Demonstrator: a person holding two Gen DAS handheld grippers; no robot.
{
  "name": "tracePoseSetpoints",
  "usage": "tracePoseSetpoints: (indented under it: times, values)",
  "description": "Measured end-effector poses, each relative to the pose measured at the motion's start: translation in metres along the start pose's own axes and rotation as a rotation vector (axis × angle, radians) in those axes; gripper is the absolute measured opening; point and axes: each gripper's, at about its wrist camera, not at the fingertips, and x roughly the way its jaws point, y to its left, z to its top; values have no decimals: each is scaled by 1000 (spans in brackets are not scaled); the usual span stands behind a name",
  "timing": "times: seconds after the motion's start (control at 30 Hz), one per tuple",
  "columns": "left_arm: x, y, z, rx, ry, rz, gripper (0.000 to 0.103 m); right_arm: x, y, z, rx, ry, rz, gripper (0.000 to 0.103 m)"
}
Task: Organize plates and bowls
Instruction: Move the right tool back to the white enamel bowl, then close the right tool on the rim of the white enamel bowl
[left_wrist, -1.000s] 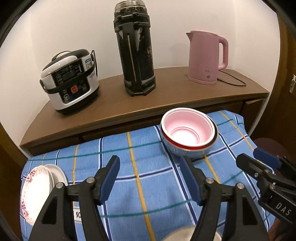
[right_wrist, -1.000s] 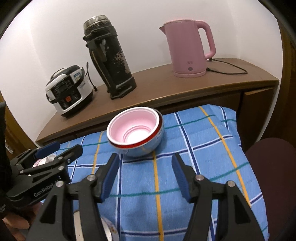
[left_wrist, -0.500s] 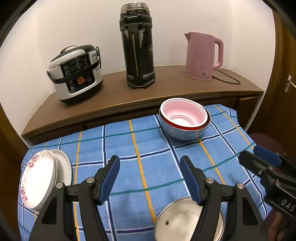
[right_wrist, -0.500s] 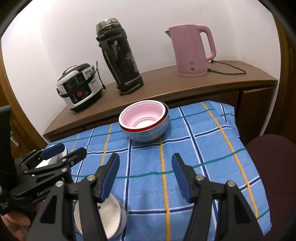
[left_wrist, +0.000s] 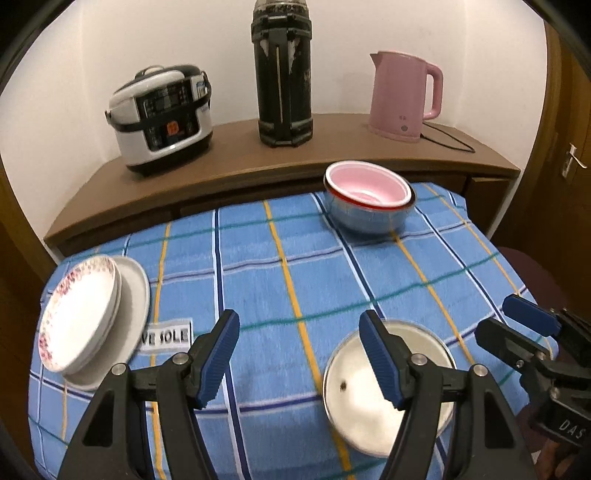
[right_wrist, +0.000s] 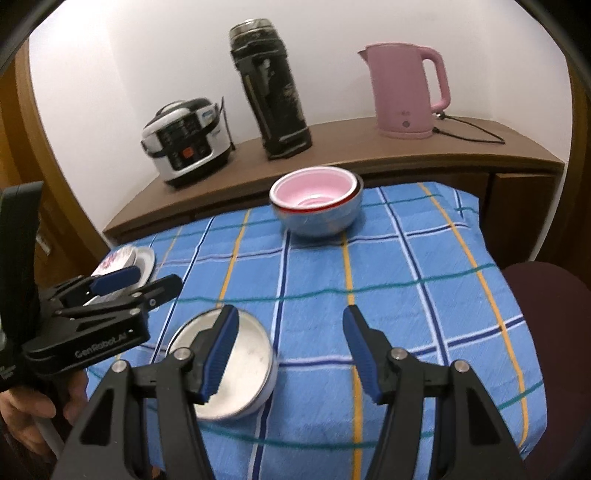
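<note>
Broadly, a blue plaid tablecloth (left_wrist: 258, 280) carries nested bowls (left_wrist: 369, 199) at its far edge, stacked plates (left_wrist: 81, 314) at left and a steel dish (left_wrist: 388, 391) near. Left gripper (left_wrist: 299, 354) and right gripper (right_wrist: 288, 350) hover wide-jawed, empty.

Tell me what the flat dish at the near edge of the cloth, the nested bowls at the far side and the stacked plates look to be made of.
Flat dish: likely stainless steel; dull silvery sheen, thin rim.
Nested bowls: the outer one looks like polished metal, mirroring the blue cloth; the pink inner one looks like matte plastic or melamine, uncertain.
Stacked plates: probably glazed ceramic; glossy white with a printed floral border on the top plate.
</note>
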Motion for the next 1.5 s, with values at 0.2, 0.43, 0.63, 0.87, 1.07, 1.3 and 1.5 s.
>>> tracePoseSetpoints:
  times: [0.2, 0.43, 0.63, 0.87, 1.07, 1.3, 1.5]
  values:
    - [-2, 2, -16, -7, 21, -21, 70, 6, 7, -20, -8, 53, 0, 41]
    - [-1, 1, -25, 10, 28, -9, 70, 9, 13, -31, -2, 69, 5, 40]
    - [5, -7, -29, 37, 39, 13, 70, 13, 17, -33, -1, 75, 0, 39]
    - [13, -11, -32, 48, 46, 54, 63, 21, 22, -37, -9, 94, -25, 34]
    - [20, -9, -34, 38, 70, 51, 46, 26, 22, -38, 0, 111, -23, 27]
    - [25, -11, -36, 32, 89, 26, 36, 33, 25, -40, 2, 134, -8, 19]
    - [26, -13, -36, 31, 96, -6, 22, 35, 22, -39, 18, 141, -1, 16]
